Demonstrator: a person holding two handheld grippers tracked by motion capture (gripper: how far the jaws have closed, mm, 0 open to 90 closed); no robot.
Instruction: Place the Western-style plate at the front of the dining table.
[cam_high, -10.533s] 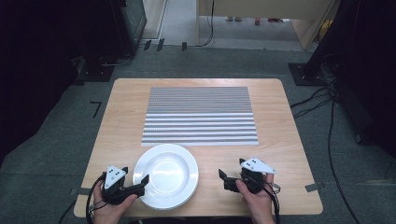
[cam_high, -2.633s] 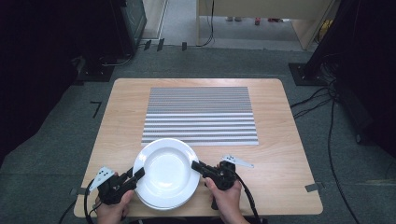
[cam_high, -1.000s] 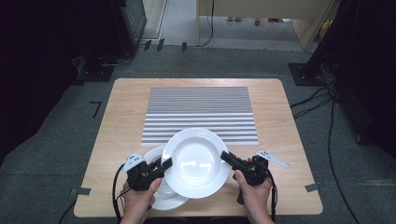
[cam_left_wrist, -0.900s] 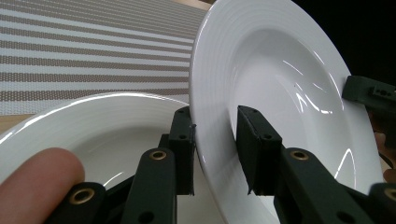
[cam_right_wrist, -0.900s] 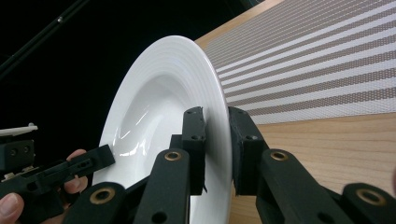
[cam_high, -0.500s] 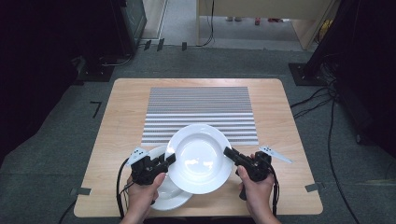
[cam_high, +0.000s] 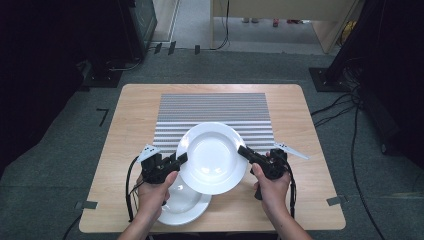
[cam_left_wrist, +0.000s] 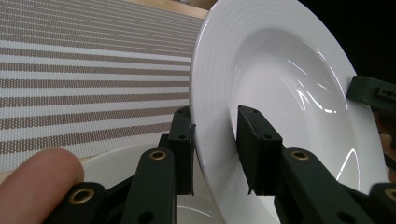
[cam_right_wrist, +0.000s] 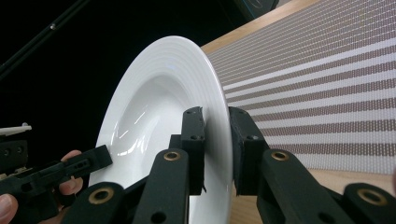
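A white deep plate (cam_high: 212, 157) is held above the table between both grippers, over the near edge of the striped placemat (cam_high: 215, 112). My left gripper (cam_high: 181, 159) is shut on its left rim, and my right gripper (cam_high: 243, 151) is shut on its right rim. In the left gripper view the jaws clamp the plate rim (cam_left_wrist: 205, 121) at my left gripper (cam_left_wrist: 215, 140). In the right gripper view my right gripper (cam_right_wrist: 215, 140) pinches the plate rim (cam_right_wrist: 212, 93). A second white plate (cam_high: 185, 202) lies on the table below, near the front edge.
The wooden table (cam_high: 310, 130) has bare wood on both sides of the placemat. Cables (cam_high: 131, 185) trail from the grippers toward the front edge. Dark equipment and floor cables surround the table.
Both grippers have carried the upper plate away from the person toward the placemat and slightly up. The lower plate stays where it was.
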